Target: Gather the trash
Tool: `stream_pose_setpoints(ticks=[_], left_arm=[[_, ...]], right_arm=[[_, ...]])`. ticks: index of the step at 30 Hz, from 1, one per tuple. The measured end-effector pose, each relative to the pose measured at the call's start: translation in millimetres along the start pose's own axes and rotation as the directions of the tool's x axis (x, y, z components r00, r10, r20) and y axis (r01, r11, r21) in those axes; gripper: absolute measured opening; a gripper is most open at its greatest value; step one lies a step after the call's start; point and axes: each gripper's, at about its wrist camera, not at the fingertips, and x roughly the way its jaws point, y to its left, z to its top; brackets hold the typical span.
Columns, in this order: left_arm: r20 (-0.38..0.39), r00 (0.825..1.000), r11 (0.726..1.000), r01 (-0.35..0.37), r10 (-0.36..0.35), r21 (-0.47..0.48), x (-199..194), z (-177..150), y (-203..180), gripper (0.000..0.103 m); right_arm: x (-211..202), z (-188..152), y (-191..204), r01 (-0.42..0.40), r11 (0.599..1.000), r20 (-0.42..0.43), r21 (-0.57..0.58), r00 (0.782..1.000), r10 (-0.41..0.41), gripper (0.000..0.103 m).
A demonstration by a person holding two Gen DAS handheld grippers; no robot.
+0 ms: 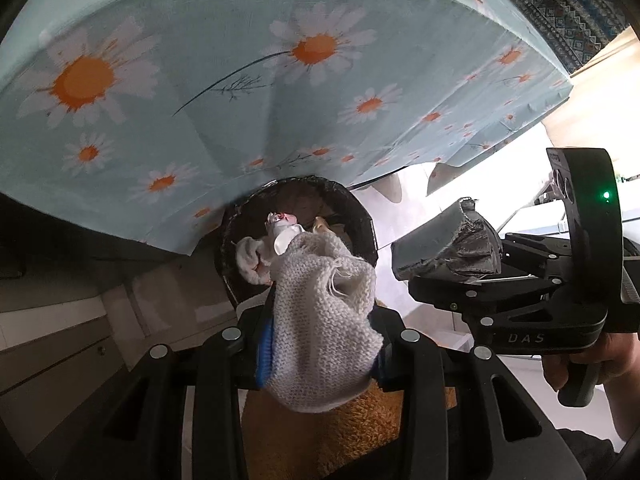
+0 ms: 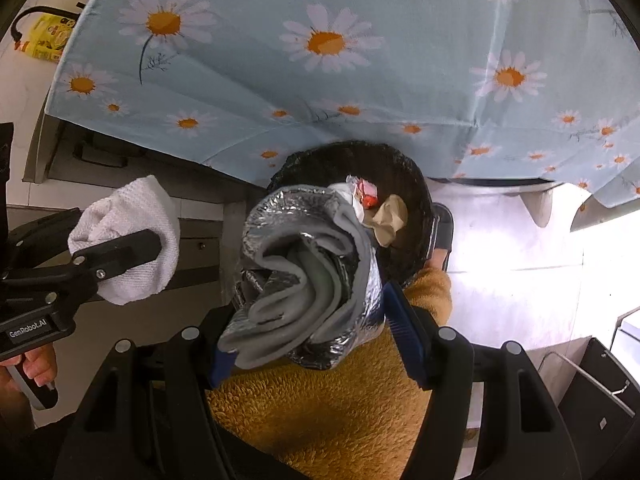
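Daisy-printed pale blue tablecloth (image 2: 360, 40) is being draped over the table edge, filling most of both views. Underneath it, a round black-lined trash bin (image 2: 416, 184) is being kept on the floor, already loaded with crumpled wrappers (image 2: 370, 194). Right above the bin, a folded grey and silver foil insulated pad (image 2: 304, 276) is being clamped by the right gripper (image 2: 316, 340). Beside it, a white knitted rag (image 1: 320, 320) is being pinched by the left gripper (image 1: 320, 360), also over the bin.
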Motion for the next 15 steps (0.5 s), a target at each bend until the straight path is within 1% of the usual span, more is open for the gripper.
stream_pose_setpoints(ticks=[1,2,3,4,5,8,15], left_arm=[[-0.012,1.000,1.000,0.007,-0.007,0.004,2,1,-1,0.044],[-0.026,1.000,1.000,0.012,-0.012,0.006,3,2,-1,0.056],[-0.040,0.999,1.000,0.004,-0.004,0.006,6,3,-1,0.062],[-0.042,0.999,1.000,0.001,0.000,0.004,8,5,1,0.064],[-0.047,0.999,1.000,-0.001,0.001,0.003,9,5,2,0.064],[-0.054,0.998,1.000,-0.011,0.011,0.007,11,6,1,0.064],[-0.062,0.998,1.000,-0.024,0.024,0.002,8,8,6,0.064]], right_arm=[[1,1,-2,-0.006,1.000,0.000,0.009,1.000,0.006,0.066],[1,2,-4,-0.011,1.000,0.000,0.016,1.000,0.011,0.067],[1,2,-5,-0.016,1.000,0.000,0.023,1.000,0.016,0.071],[0,3,-7,-0.024,0.999,-0.001,0.032,1.000,0.024,0.074],[-1,3,-8,-0.028,0.999,0.002,0.036,1.000,0.028,0.079],[-1,5,-12,-0.008,0.999,0.004,0.044,1.000,0.007,0.079],[-5,6,-18,-0.013,0.998,0.015,0.067,1.000,0.012,0.079]])
